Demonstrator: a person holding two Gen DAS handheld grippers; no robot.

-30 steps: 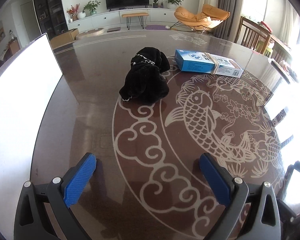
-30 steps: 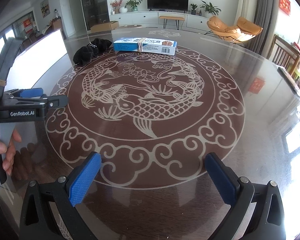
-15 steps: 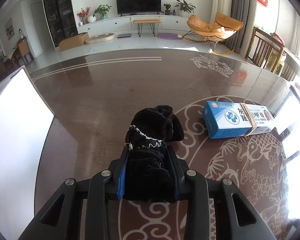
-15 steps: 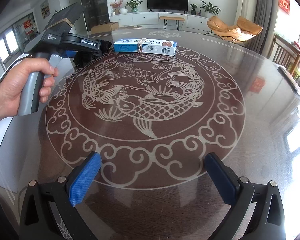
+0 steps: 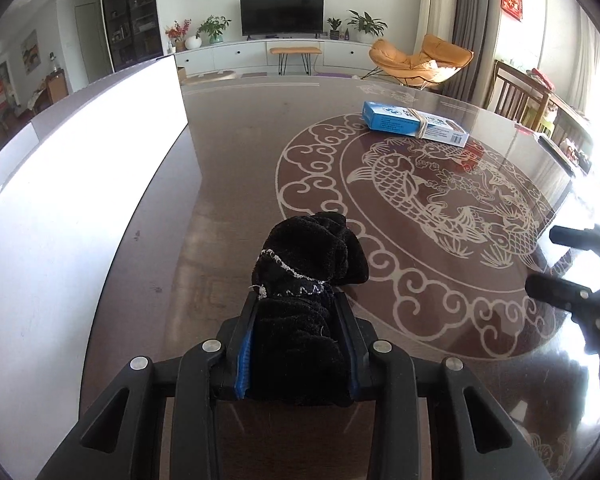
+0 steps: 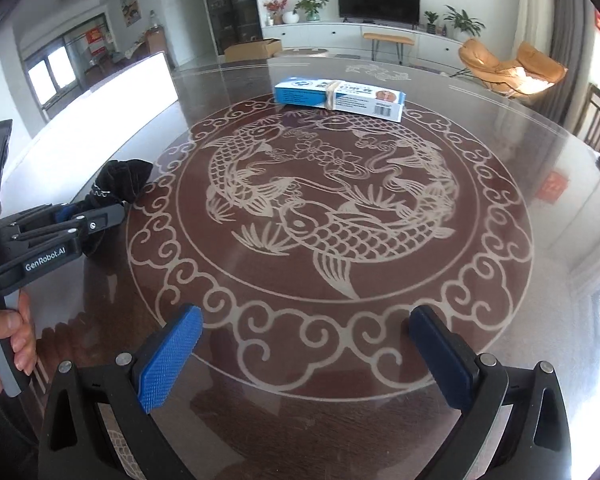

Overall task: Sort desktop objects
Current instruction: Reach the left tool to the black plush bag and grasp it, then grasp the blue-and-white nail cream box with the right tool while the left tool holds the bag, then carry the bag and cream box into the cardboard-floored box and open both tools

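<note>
My left gripper [image 5: 296, 320] is shut on a black fuzzy cloth [image 5: 308, 264] with white stitching, holding it low over the near left part of the round table. It also shows in the right wrist view [image 6: 100, 216] with the cloth [image 6: 122, 178] sticking out of it. A blue and white box [image 5: 414, 124] bound with a rubber band lies at the far side of the table, also in the right wrist view [image 6: 340, 94]. My right gripper [image 6: 304, 348] is open and empty above the table's near edge.
The round brown table [image 6: 500, 184] has a fish and cloud pattern under glossy glass. A bright white panel [image 5: 68, 184] stands along the table's left edge. Wooden chairs [image 5: 516, 96] stand at the far right. My right gripper shows in the left wrist view [image 5: 580, 276].
My left gripper shut on the black cloth and has carried it from beside the box back toward the near left of the table. The right gripper has barely moved.
</note>
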